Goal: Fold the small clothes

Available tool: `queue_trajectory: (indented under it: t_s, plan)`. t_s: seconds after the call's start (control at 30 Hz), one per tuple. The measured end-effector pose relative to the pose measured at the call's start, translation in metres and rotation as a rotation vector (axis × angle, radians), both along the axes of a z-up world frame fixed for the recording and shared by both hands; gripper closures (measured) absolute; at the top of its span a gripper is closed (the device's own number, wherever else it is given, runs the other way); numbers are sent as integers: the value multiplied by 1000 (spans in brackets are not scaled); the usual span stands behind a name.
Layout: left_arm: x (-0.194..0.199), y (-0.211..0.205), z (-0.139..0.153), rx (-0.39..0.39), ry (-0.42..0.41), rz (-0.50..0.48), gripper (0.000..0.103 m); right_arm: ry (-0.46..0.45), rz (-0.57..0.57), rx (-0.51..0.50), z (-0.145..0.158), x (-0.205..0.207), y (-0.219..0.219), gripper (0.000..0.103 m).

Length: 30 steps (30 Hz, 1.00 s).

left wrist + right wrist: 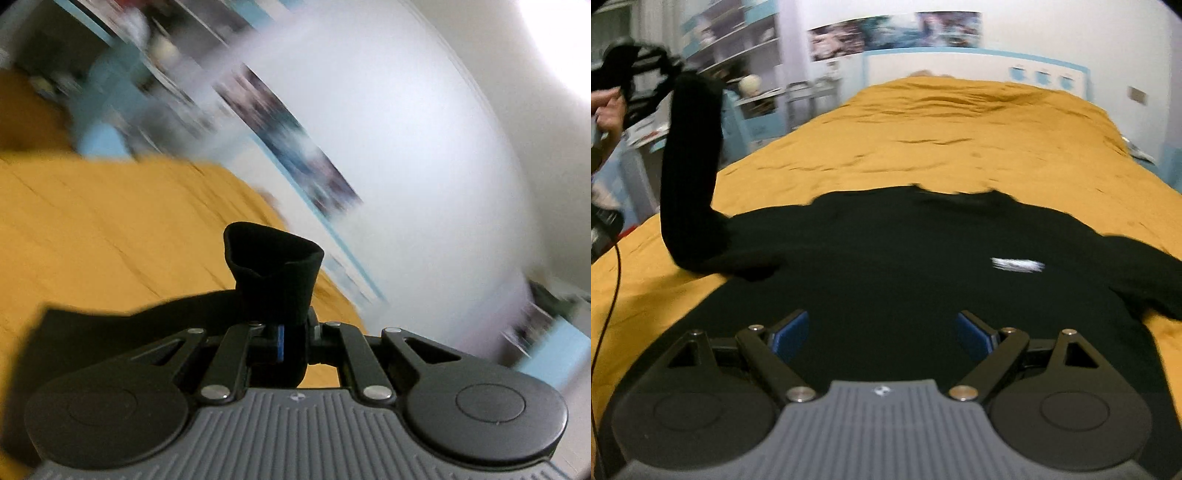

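A black long-sleeved top (886, 266) with a small white mark on its chest lies spread on the yellow bedspread (960, 129). Its left sleeve (690, 166) is lifted off the bed and rises to the upper left. My left gripper (293, 332) is shut on the sleeve's cuff (275, 269), which sticks up past the fingertips; in the right wrist view that gripper (631, 70) shows at the upper left, blurred, with a hand on it. My right gripper (881, 332) hovers over the lower part of the top, jaws wide apart with nothing between the blue pads (788, 332).
The bed fills most of the right wrist view, with a white and blue headboard (975, 66) at its far end. Shelves (738, 48) and clutter stand along the left side. A thin cable (609, 295) hangs at the left edge. The left wrist view is heavily motion-blurred.
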<state>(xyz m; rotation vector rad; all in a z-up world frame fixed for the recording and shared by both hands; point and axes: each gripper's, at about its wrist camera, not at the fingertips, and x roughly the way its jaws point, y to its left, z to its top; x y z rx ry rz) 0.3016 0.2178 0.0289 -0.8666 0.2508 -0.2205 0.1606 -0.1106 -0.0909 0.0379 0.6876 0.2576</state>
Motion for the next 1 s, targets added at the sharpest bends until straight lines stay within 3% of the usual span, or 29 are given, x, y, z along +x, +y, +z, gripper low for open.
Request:
queue_trajectory:
  t_s: [0.13,0.3,0.4,0.47,0.5,0.6,0.73,0.83,0.9,1.0]
  plan:
    - [41,-101,-18,25,20,-200,94,23,-87,40,-7,-2,-48,20]
    - [79,-204,-80,79,146,-376,93,57,-180,67,-21,-3,-95,20]
    - [97,-246,-118,96,255,-495,78,75,-228,56,-28,-1,-117,20]
    - [105,-257,-126,98,270,-562,75,82,-265,50,-32,0,-128,20]
    - [97,-258,-124,97,257,-581,69,83,-283,50,-33,1,-135,20]
    - [90,-234,-94,120,140,-605,50,82,-320,66,-36,9,-152,20]
    - [50,-168,-73,229,62,-497,33,65,-290,174,-35,33,-171,21]
    - [12,-103,-91,303,105,-345,32,78,-288,296,-37,65,-187,21]
    - [-4,-73,-111,331,177,-253,32,136,-309,402,-49,90,-197,21]
    - [-22,-23,-143,259,270,-144,32,283,-372,541,-78,123,-203,31]
